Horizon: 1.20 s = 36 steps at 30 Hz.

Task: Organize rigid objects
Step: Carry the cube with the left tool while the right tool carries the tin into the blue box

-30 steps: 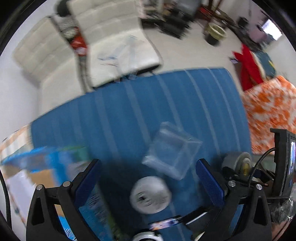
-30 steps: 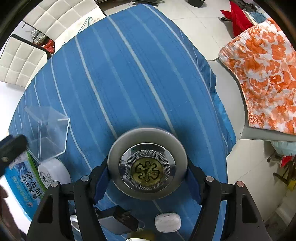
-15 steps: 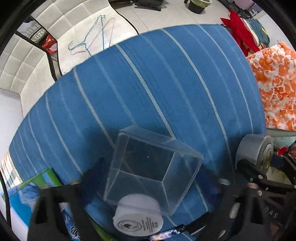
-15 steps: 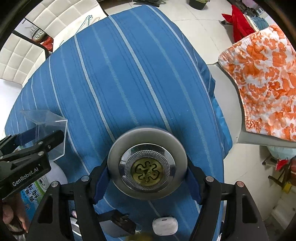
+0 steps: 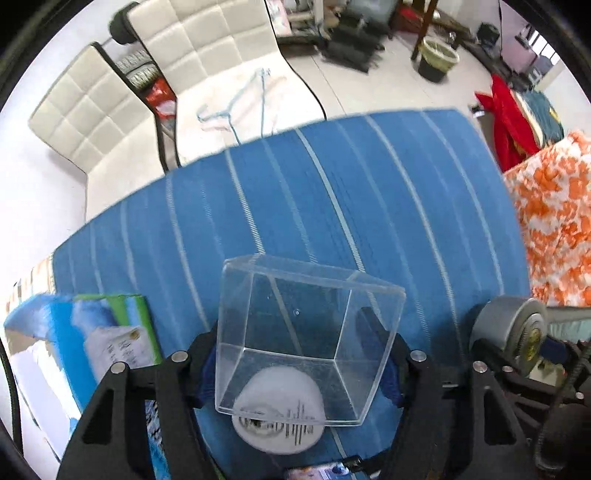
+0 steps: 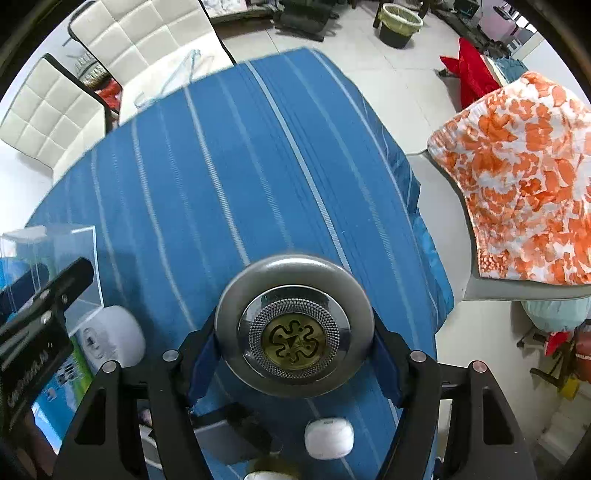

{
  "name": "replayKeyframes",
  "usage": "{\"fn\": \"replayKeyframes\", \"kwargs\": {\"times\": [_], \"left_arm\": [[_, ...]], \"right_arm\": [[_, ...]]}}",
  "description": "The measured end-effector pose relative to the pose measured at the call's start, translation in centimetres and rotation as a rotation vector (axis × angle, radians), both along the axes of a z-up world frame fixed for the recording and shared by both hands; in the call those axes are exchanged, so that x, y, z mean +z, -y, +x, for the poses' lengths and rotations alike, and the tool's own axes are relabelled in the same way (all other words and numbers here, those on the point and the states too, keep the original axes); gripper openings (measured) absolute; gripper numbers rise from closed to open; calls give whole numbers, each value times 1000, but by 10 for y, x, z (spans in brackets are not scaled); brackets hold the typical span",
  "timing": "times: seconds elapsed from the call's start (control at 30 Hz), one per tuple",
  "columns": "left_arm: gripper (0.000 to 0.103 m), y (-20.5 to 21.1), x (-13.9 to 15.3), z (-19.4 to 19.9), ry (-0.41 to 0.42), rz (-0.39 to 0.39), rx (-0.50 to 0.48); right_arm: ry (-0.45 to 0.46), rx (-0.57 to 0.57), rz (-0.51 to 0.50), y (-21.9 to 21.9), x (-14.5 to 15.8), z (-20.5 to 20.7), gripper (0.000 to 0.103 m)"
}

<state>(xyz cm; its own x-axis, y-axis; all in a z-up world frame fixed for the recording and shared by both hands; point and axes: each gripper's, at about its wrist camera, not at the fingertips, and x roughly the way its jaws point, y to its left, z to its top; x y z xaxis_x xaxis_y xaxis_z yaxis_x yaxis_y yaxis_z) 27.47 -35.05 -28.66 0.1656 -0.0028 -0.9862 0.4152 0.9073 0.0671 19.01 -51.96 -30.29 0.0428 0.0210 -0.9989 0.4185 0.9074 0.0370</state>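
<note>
Two wrist-mounted fisheye cameras look steeply down along their grippers onto a blue striped table, from close above its near edge. The left view sits over the near left corner, the right view further right. Both take in the clear box, the white chairs beyond the far edge, and the orange cloth.

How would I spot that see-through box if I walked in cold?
Find the blue striped tablecloth; at its near edge, the left hand-held gripper is closing around the clear box. It sits between a colourful carton and a white round disc, the only transparent, empty thing there.
</note>
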Motion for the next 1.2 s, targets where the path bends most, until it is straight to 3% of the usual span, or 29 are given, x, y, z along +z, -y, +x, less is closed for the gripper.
{"fn": "replayKeyframes", "kwargs": {"times": [0.17,0.33,0.5,0.7,0.83,0.97,1.2], "left_arm": [[65,-18,35,-28,56,-46,23],[65,-65,70,-43,89,-114,81],[65,-112,103,-54,135,-148,131],[65,-176,143,-66,203,-168,179],[65,-227,162,-67,224,-181,202],[65,-274,166,-56,230,-179,235],[65,-354,130,-14,134,-209,318]], "right_arm": [[76,67,-26,-30,45,-10,73],[172,146,-18,-81,99,-24,73],[262,222,-3,-151,155,-36,73],[323,264,25,-230,195,-34,73],[329,276,58,-275,197,-20,73],[290,274,111,-317,175,6,73],[151,221,201,-356,92,77,73]]}}
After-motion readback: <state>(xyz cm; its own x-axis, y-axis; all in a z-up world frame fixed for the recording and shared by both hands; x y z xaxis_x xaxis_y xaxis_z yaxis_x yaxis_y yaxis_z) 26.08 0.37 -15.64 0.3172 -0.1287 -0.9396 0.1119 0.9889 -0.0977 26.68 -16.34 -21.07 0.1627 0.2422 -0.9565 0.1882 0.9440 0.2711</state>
